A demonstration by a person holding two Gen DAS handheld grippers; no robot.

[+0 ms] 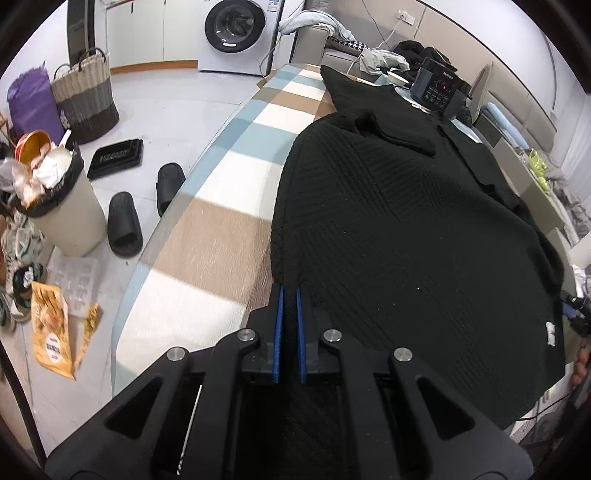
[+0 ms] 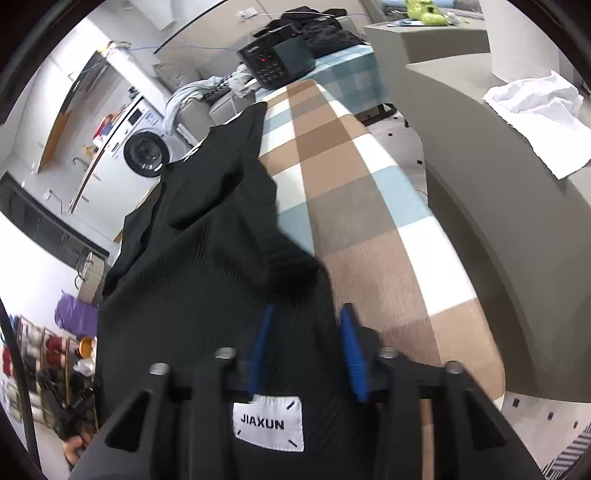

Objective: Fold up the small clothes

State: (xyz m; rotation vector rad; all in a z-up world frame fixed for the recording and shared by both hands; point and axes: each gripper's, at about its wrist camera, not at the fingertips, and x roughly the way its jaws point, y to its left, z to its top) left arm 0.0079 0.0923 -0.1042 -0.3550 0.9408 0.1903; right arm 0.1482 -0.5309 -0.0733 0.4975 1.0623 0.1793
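Left tongs pinching ribbed black knit garment, checked tablecloth

I see a pale tiled floor under even indoor light. A white front-loading washing machine stands against the far wall beside pale cabinets. On the floor: a woven basket, an overfull waste bin and a pair of black slippers. The work surface is a checked cloth of tan, blue and white. A grey sofa stands beyond it.
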